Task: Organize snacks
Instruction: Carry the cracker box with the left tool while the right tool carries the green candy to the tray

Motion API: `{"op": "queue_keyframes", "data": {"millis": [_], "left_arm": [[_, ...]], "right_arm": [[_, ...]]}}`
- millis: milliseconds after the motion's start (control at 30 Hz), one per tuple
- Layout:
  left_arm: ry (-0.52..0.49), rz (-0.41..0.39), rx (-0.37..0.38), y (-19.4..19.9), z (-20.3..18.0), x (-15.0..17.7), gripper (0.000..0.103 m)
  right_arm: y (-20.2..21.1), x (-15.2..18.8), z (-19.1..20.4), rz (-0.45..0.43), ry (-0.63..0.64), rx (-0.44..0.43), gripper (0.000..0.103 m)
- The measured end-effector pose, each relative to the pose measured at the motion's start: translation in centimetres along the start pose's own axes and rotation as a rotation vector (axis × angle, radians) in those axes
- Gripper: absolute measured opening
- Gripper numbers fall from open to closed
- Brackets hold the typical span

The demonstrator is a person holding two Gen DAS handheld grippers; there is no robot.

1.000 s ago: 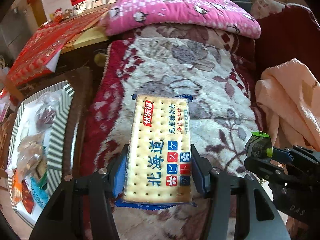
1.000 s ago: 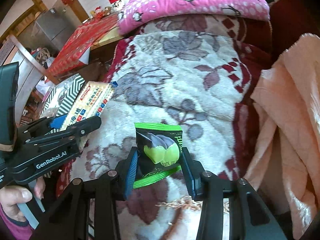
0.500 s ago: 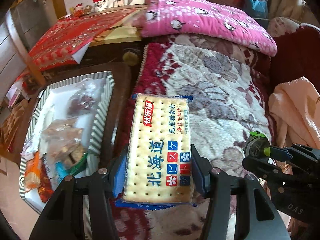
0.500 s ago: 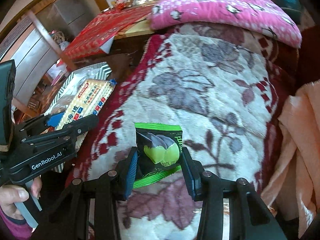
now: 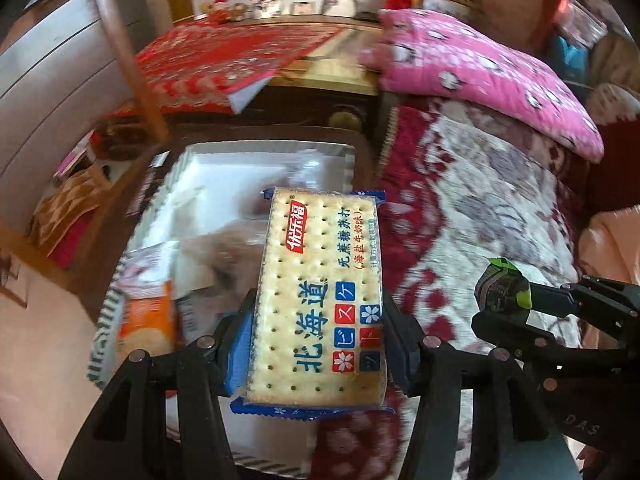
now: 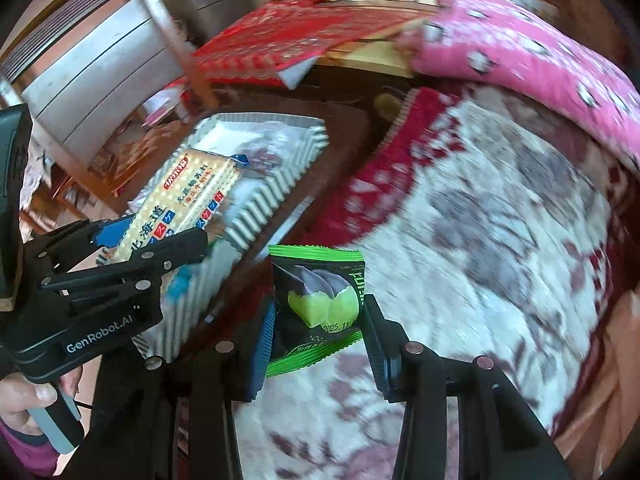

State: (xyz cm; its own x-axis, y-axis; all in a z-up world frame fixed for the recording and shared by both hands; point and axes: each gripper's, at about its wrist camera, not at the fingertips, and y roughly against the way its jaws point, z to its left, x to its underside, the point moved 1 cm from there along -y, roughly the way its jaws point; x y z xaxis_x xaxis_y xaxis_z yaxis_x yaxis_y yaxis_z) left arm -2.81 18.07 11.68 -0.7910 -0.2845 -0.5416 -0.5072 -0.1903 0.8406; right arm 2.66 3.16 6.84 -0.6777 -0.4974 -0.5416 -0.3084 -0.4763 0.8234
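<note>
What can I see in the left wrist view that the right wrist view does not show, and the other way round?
Only the left wrist view shows an orange packet lying in the striped tray. Only the right wrist view shows a hand on the left gripper's handle. Both show the cracker pack, the green snack packet in the right gripper, and the pink pillow.
</note>
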Motion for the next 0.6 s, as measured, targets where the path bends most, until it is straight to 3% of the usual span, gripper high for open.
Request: {"op": "queue_keyframes", "data": {"millis": [333, 600], "left_arm": [[0.119, 0.013, -0.074, -0.4, 7.2, 0.6, 0.055], [0.199, 0.037, -0.109, -1.5, 10.8, 1.3, 0.055]], "right_arm": [[-3.6, -3.5, 6.9, 0.039, 0.144, -0.052, 0.045], [-7.0, -5.0, 10.2, 0.090, 0.233, -0.039, 0.045]]}}
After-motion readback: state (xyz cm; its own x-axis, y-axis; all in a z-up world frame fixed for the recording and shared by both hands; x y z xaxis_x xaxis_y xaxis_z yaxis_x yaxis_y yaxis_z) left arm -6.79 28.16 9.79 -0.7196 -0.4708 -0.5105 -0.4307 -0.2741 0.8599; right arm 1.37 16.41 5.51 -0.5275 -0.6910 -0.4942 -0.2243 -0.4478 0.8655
